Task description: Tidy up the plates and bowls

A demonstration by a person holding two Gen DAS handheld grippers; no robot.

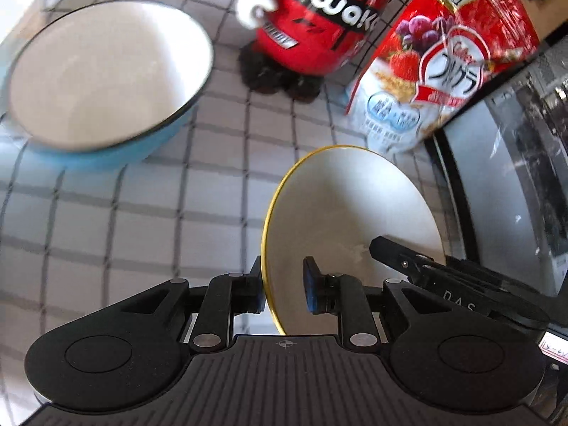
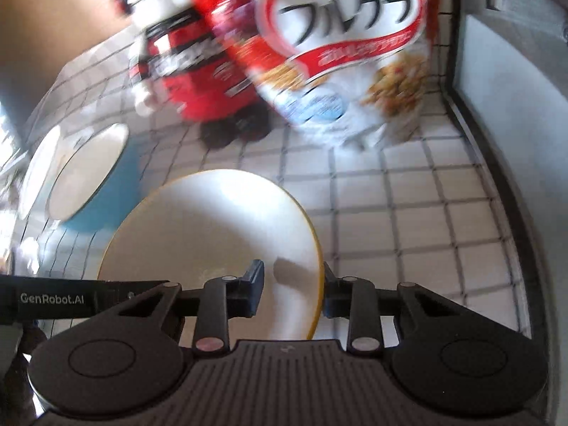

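Note:
A white plate with a yellow rim (image 1: 340,209) is held between both grippers above the checked tablecloth. My left gripper (image 1: 284,287) straddles its left rim, one finger outside and one inside the plate. My right gripper (image 2: 293,293) straddles its right rim (image 2: 317,248) the same way, and its black body shows in the left wrist view (image 1: 426,269). A blue bowl with a white inside (image 1: 106,81) stands to the left, also in the right wrist view (image 2: 92,177). A white plate (image 2: 37,170) lies beyond the bowl.
A red mascot figure (image 1: 319,25) and a red cereal bag (image 1: 451,56) stand at the back of the checked cloth (image 1: 142,234). A dark-framed appliance (image 1: 514,163) runs along the right side.

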